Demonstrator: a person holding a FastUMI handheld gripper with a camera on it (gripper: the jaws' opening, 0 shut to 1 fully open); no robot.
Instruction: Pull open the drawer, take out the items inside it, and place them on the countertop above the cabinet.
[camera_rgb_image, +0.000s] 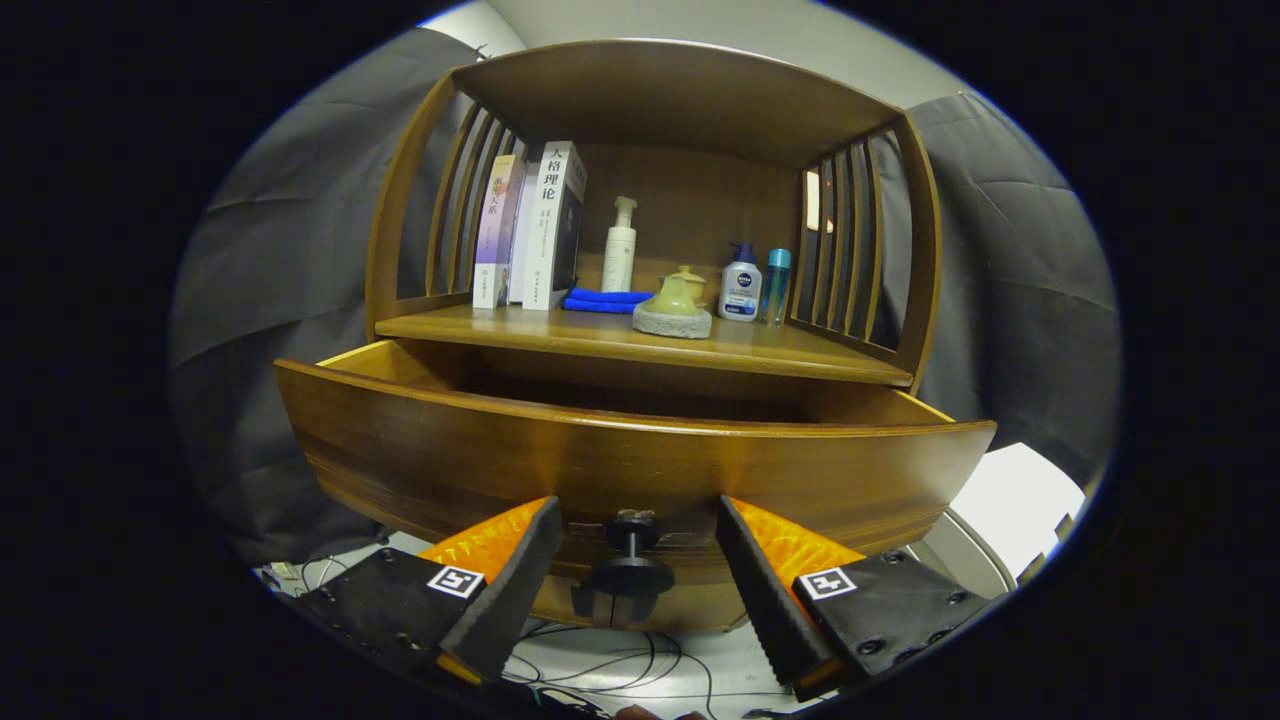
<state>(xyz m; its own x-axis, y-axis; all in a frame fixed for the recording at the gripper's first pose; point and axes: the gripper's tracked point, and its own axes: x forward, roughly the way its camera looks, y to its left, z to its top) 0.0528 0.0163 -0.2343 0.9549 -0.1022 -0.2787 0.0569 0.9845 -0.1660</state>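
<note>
Books (530, 225): three. Bottles (619, 245): three. Drawer (620, 470): one. Fingers (520, 575): two, apart.

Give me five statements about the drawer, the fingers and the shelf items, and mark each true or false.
1. The drawer is pulled out from the cabinet. True.
2. The gripper is shut on the drawer knob. False: the fingers stand apart with the knob between them, touching neither.
3. Books stand upright near the slats at one end of the countertop. True.
4. The blue cloth hangs over the drawer's front. False: it lies folded on the countertop beside the books.
5. The white pump bottle lies on its side. False: it stands upright behind the cloth.
</note>
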